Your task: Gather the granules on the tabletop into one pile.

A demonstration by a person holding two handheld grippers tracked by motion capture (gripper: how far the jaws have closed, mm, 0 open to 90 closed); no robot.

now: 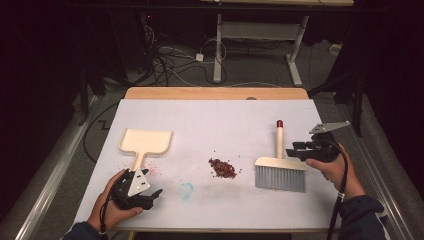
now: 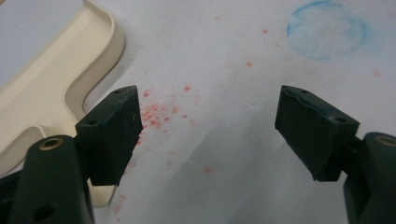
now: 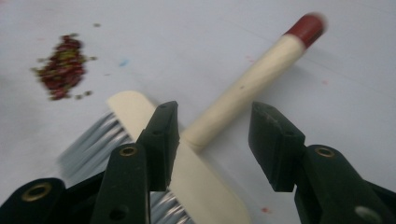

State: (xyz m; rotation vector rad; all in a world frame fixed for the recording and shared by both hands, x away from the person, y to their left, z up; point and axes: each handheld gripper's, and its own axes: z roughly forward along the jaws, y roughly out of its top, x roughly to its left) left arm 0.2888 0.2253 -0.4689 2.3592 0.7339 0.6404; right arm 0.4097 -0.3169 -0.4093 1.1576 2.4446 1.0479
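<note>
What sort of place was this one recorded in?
Probably a lab or workshop set up for recording, not a home: a white-covered table in a dark room, loose cables on the floor behind it, and an adjustable desk frame beyond.

Dim room, grey floor (image 1: pixel 50 165) w/ tangled cables (image 1: pixel 165 60), white-legged desk (image 1: pixel 260 30) behind, white-topped table (image 1: pixel 215 115) w/ wooden far edge.

A lab: white-covered table (image 1: pixel 215 115), cables (image 1: pixel 165 60) on the floor at 11 o'clock, desk frame (image 1: pixel 260 35) at 12.
</note>
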